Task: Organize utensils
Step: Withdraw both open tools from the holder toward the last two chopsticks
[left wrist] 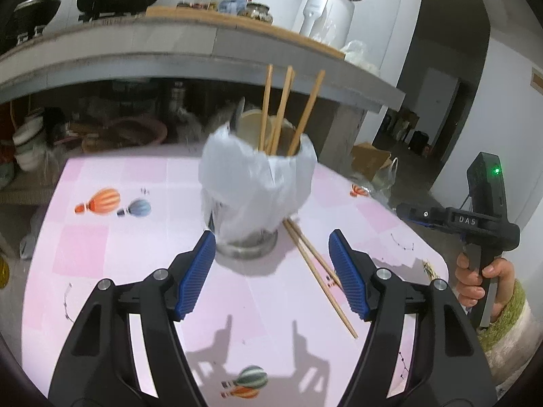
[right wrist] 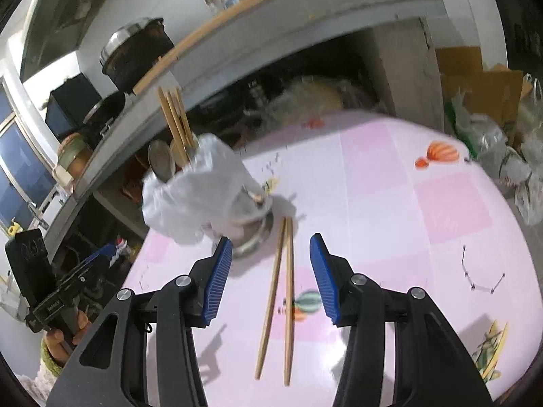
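Looking down, we saw two chopsticks flat on the pink table, beside the cup. Our left gripper and right gripper were both open, holding nothing.

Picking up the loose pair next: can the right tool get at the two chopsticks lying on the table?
Probably yes. The right tool is open and lined up over the loose chopsticks, which lie flat on the table beside the holder; nothing covers them.
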### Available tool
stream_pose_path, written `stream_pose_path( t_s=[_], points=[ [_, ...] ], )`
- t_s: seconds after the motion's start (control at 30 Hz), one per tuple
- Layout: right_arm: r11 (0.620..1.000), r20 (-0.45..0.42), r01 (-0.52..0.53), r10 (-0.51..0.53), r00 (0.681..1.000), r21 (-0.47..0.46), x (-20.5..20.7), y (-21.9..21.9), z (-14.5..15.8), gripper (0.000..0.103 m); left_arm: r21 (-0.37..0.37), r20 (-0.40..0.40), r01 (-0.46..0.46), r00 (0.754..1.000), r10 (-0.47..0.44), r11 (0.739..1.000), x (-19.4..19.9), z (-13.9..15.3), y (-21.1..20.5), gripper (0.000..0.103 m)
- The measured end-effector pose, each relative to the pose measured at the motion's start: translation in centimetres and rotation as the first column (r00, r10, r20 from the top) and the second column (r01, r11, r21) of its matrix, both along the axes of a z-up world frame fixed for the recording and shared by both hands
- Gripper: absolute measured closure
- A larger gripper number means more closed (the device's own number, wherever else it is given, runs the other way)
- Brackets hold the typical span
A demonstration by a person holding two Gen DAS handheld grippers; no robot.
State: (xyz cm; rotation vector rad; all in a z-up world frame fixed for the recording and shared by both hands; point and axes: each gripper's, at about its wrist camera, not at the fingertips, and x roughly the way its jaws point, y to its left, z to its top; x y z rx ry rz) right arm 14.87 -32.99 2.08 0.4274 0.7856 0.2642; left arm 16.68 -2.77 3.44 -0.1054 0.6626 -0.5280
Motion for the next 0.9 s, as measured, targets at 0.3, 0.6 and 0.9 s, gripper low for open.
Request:
stream_pose_path(
  t_s=[0.3,0.6,0.9],
  points=[
    [1.0,-0.052,-0.016,0.016,0.999,-0.007,-0.8,0.1,-1.8,0.056,0.002,-0.079,-0.003,0.997,0.003,1.0,-0.4,-2.5,-1.4,0.034],
    [0.999,-0.096,-0.027,0.026,0.995,-0.017,-0.8,0.2,-3.1,0.056,0.04,-0.122,0.001,0.993,0.004,0.999,-0.4,-4.3,-2.5,0.033],
    [0.998,-0.121,-0.049,0.045,0.992,-0.034,-0.5,0.7,-4.0,0.056,0.048,-0.154,0.015,0.988,-0.007,0.999,-0.1,-5.9,-3.1,0.033]
  ],
)
